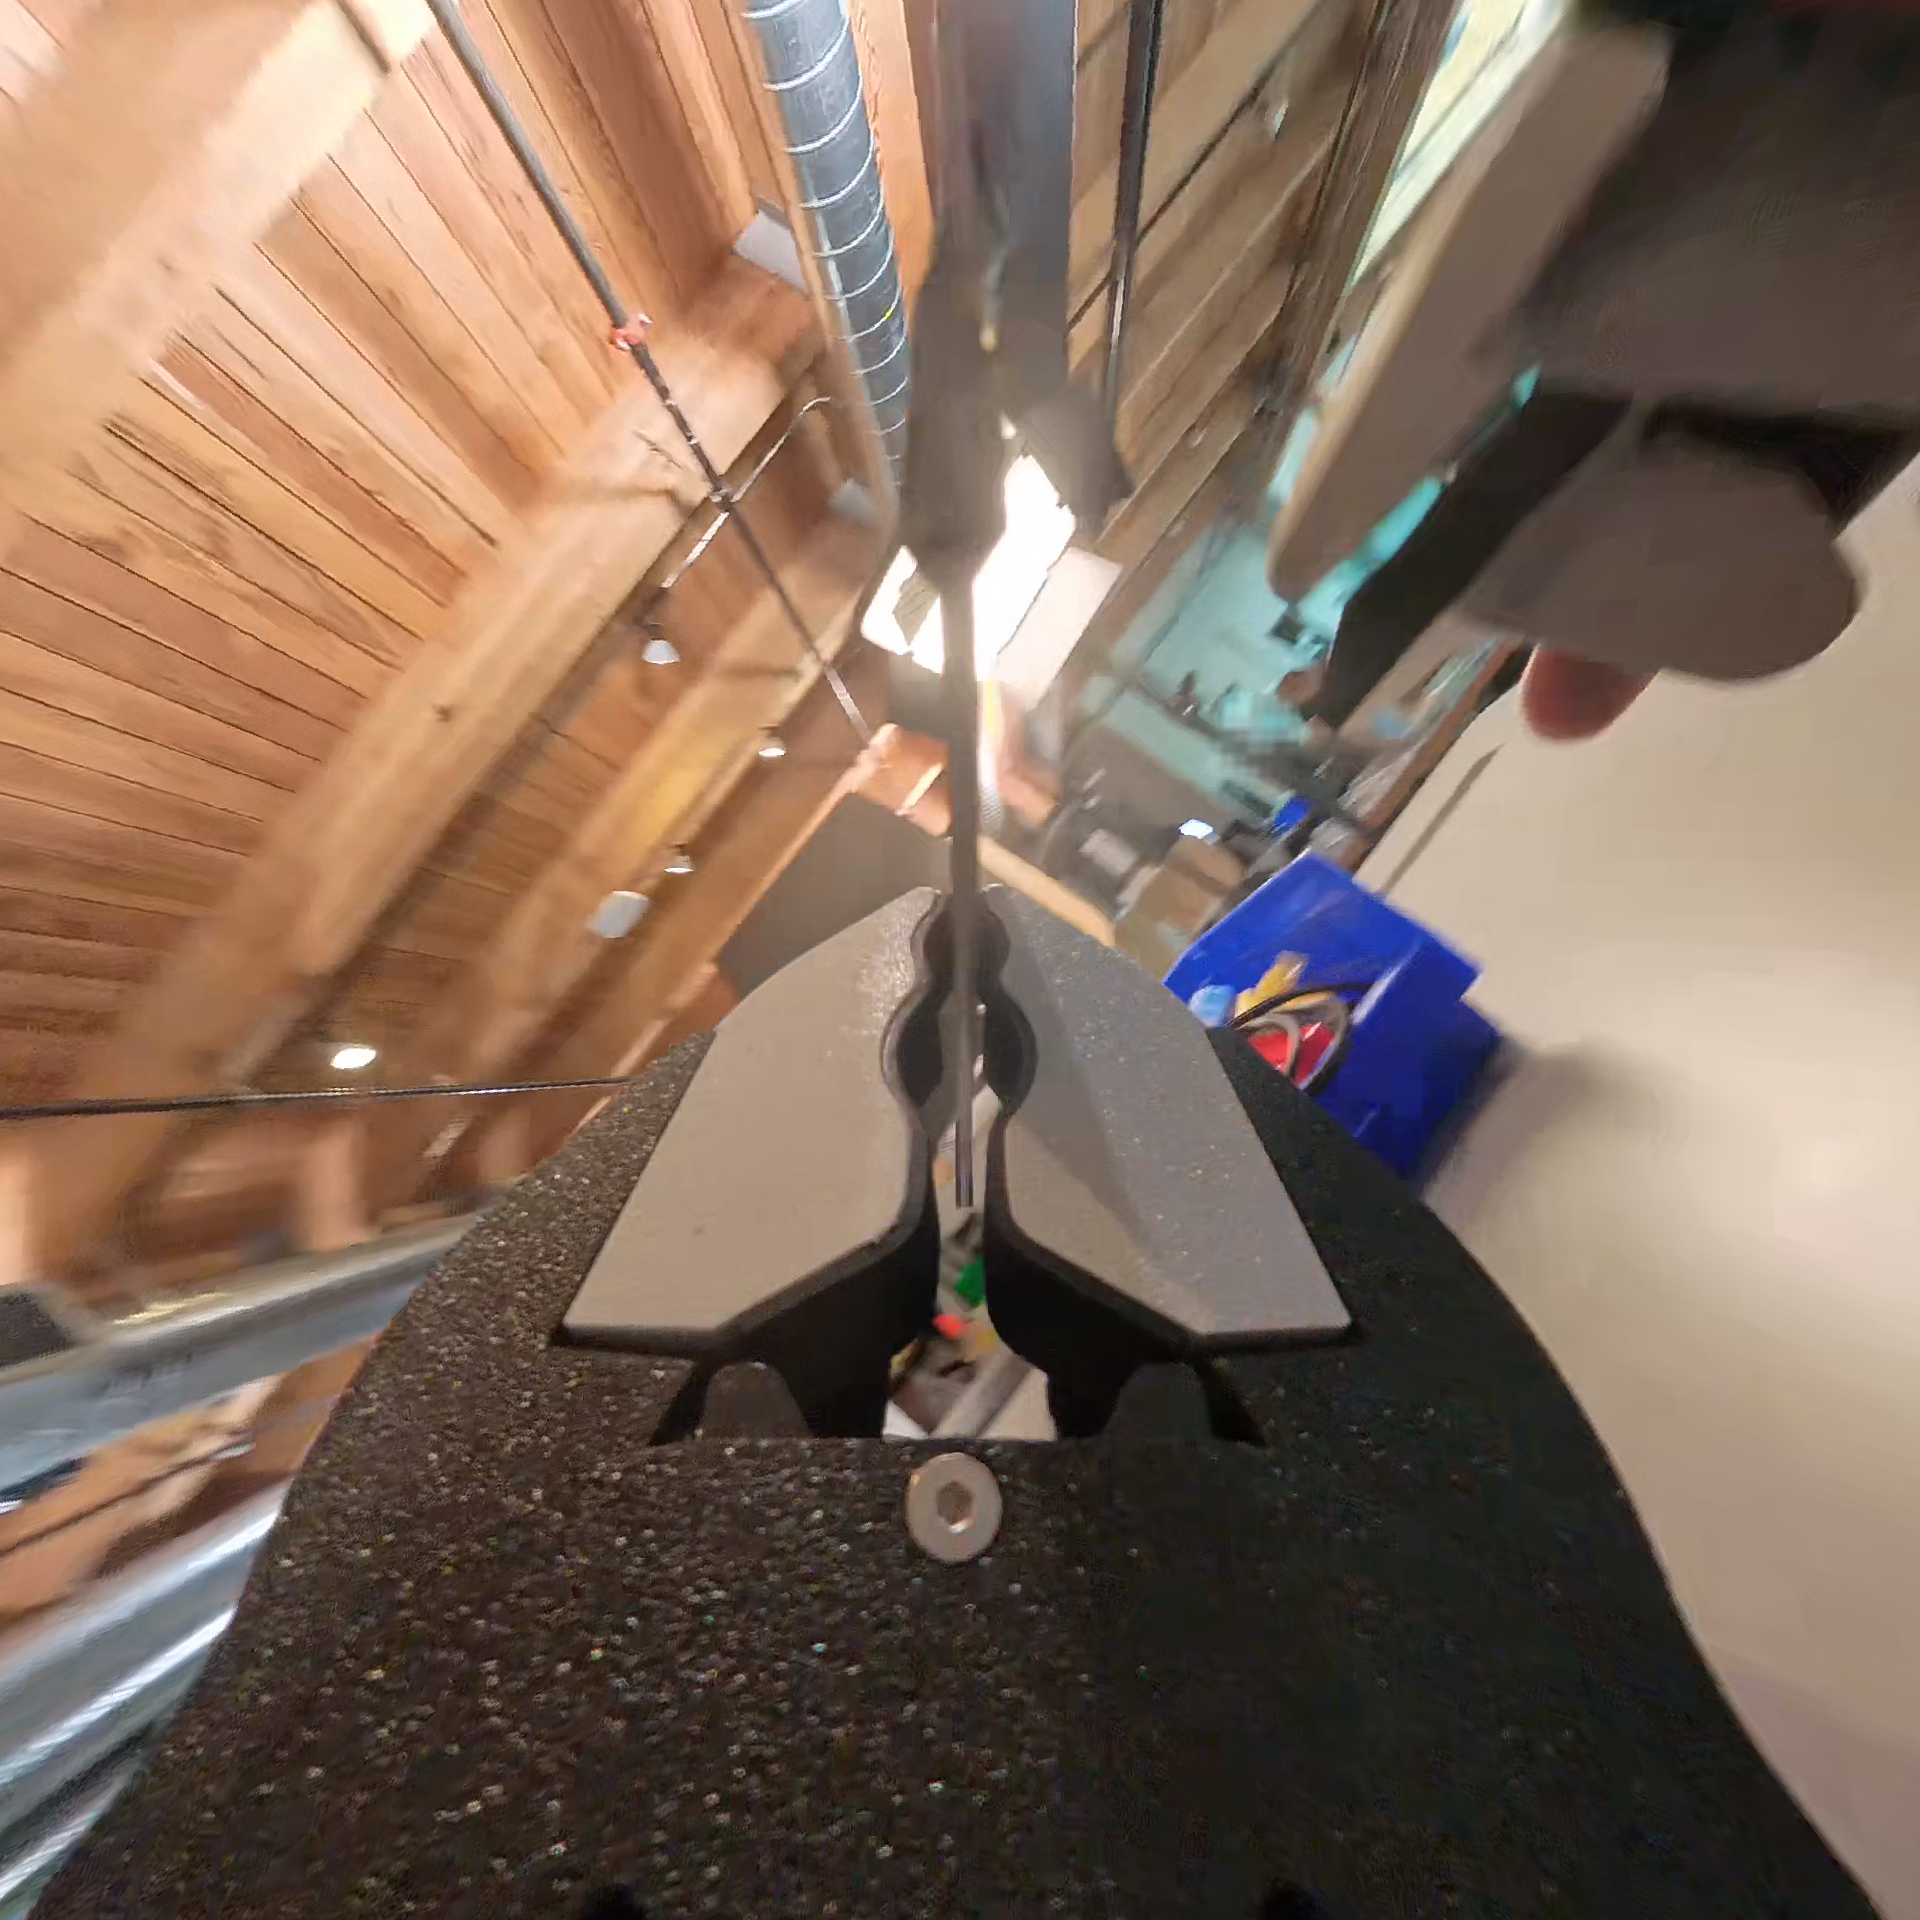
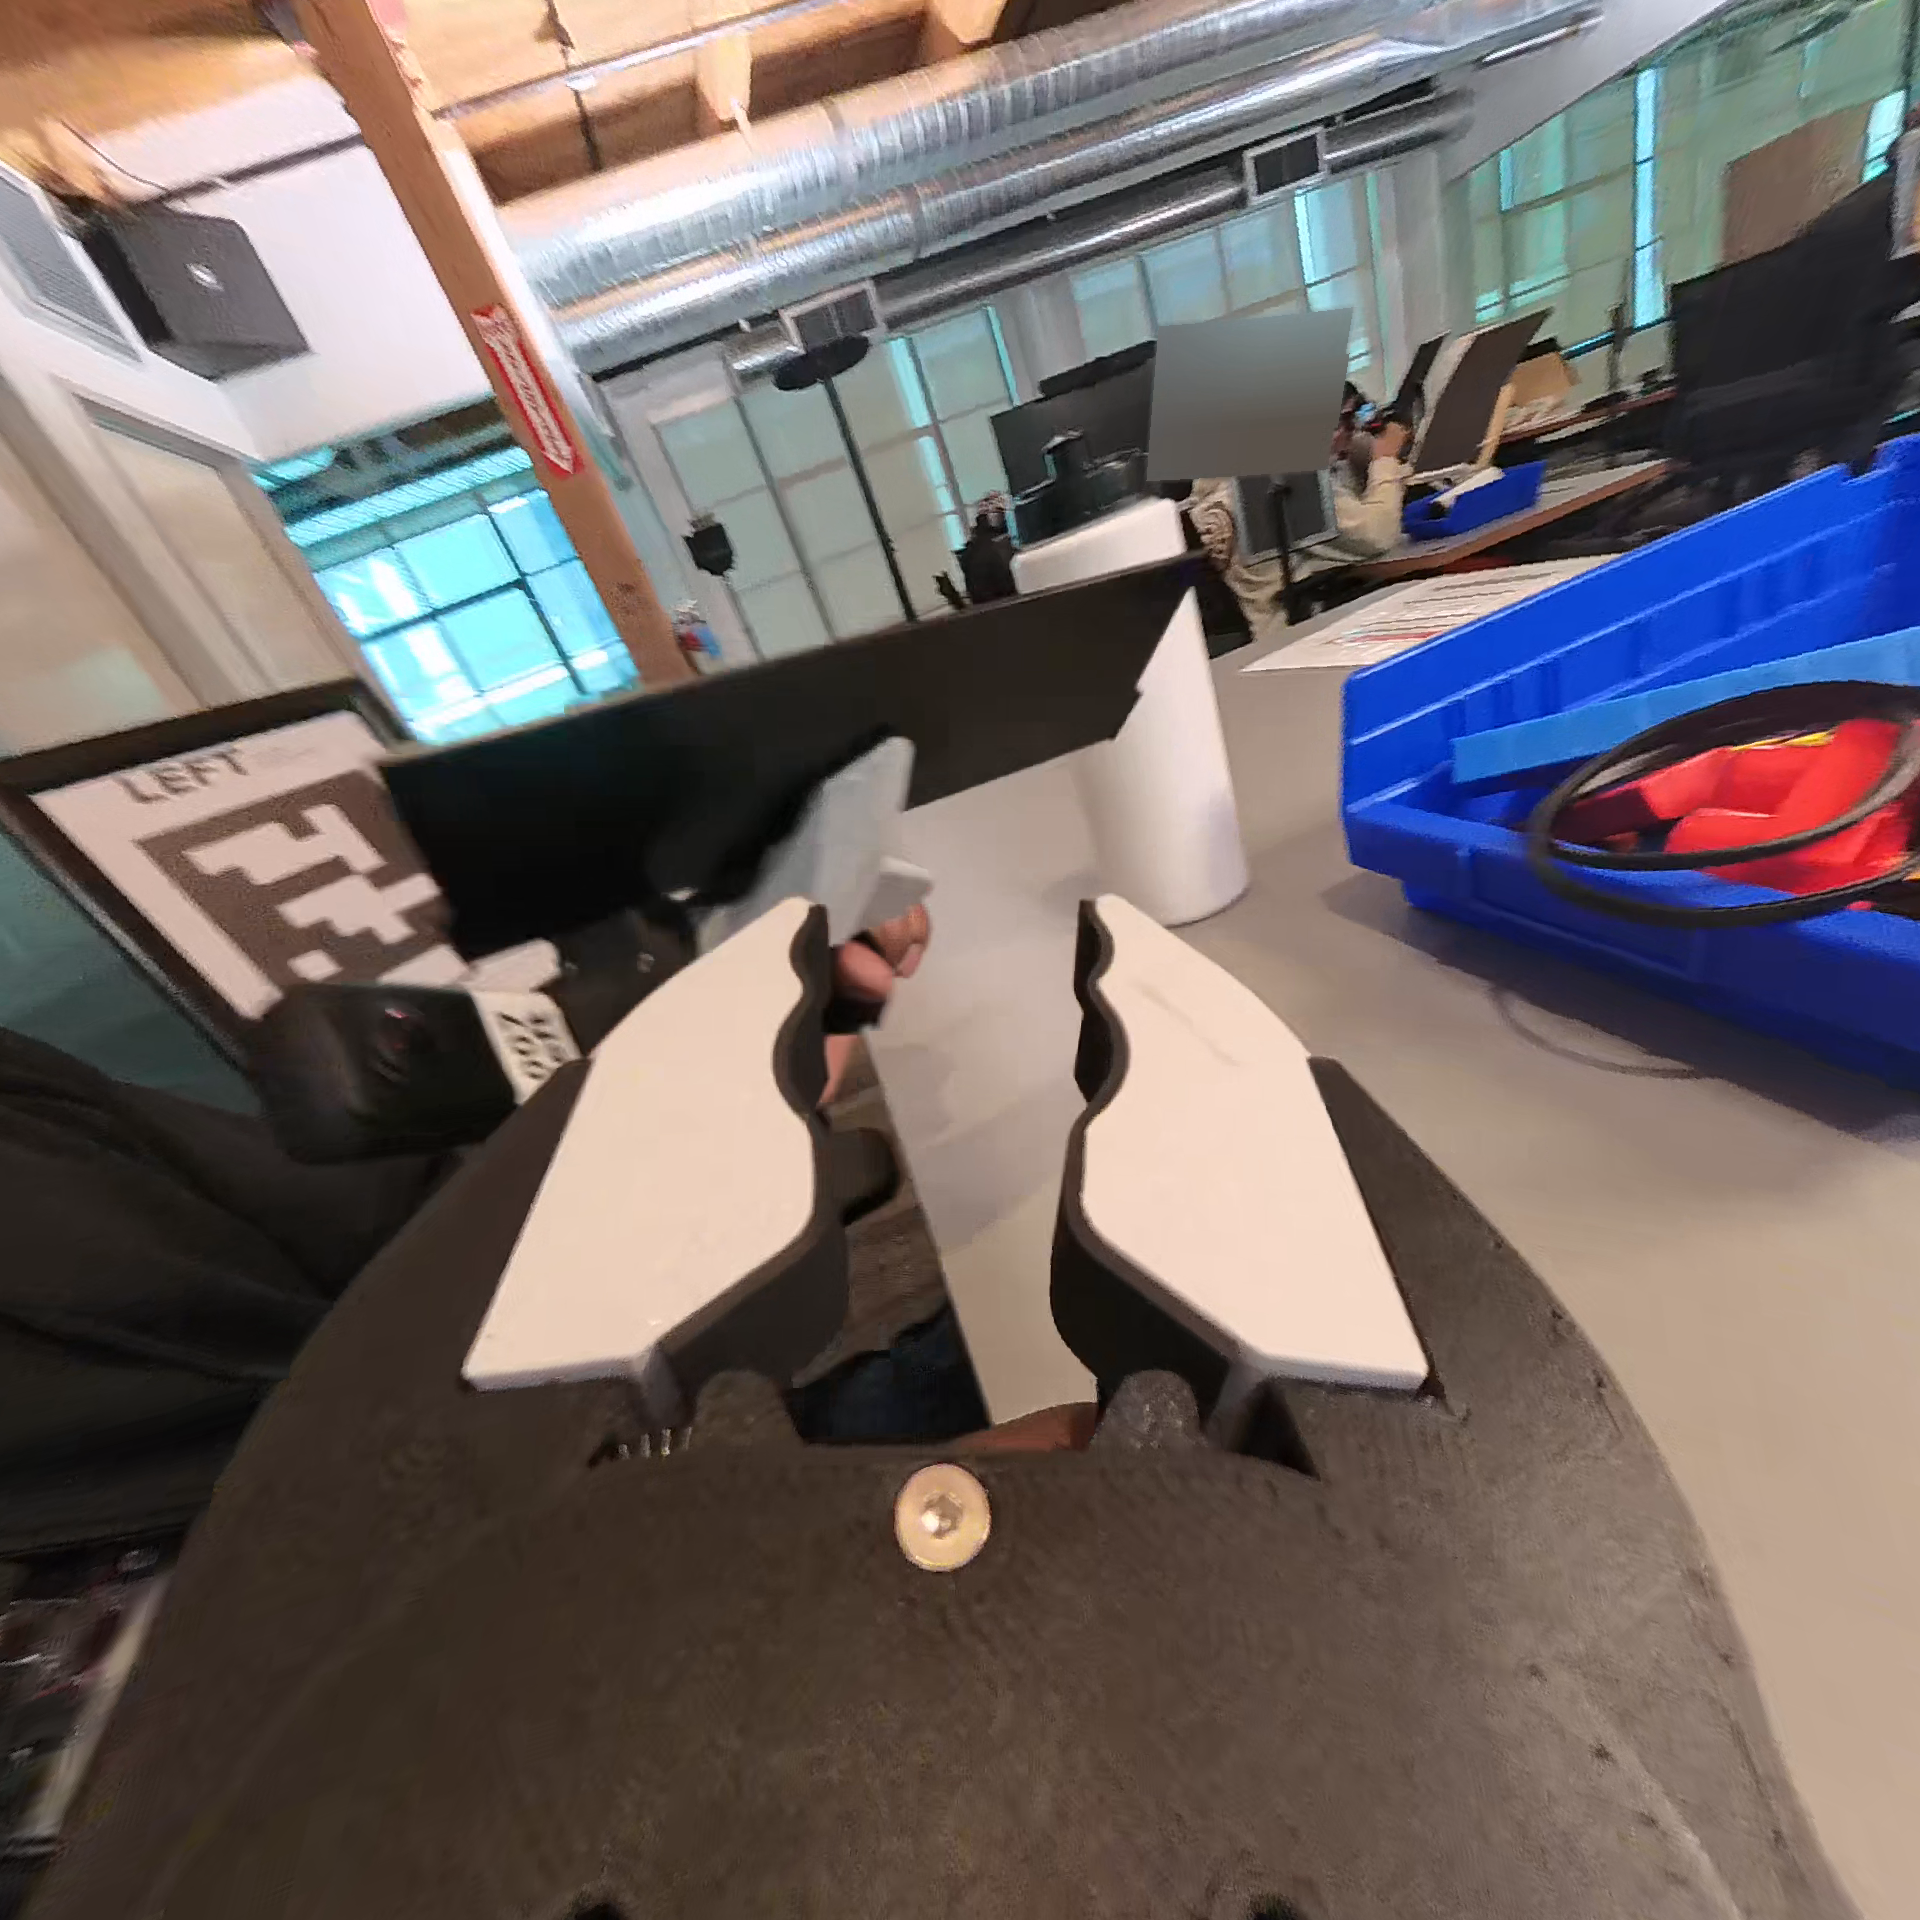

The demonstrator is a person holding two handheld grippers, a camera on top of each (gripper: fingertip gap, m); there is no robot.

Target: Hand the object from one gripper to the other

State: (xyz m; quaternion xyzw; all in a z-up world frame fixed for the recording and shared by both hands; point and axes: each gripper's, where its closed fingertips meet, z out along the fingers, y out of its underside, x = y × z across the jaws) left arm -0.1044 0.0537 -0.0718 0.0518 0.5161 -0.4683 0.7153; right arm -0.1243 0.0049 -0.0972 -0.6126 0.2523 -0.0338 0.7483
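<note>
In the left wrist view, the left gripper [image 1: 961, 1039] is seen closed on the thin metal shaft of a screwdriver [image 1: 964, 790], whose dark handle points away toward 12 o'clock against a wooden ceiling [image 1: 312, 520]. The right gripper [image 1: 1558, 436] is seen blurred at 2 o'clock, a blue bin [image 1: 1351, 1018] at 3 o'clock. In the right wrist view, the right gripper [image 2: 945, 935] is held wide apart and empty; the left gripper [image 2: 852, 831], carrying a lettered marker card [image 2: 239, 852], is seen at 10 o'clock, the screwdriver not being discernible. A white roll [image 2: 1174, 779] and the blue bin [image 2: 1621, 748] stand on the grey table [image 2: 1558, 1299].
</note>
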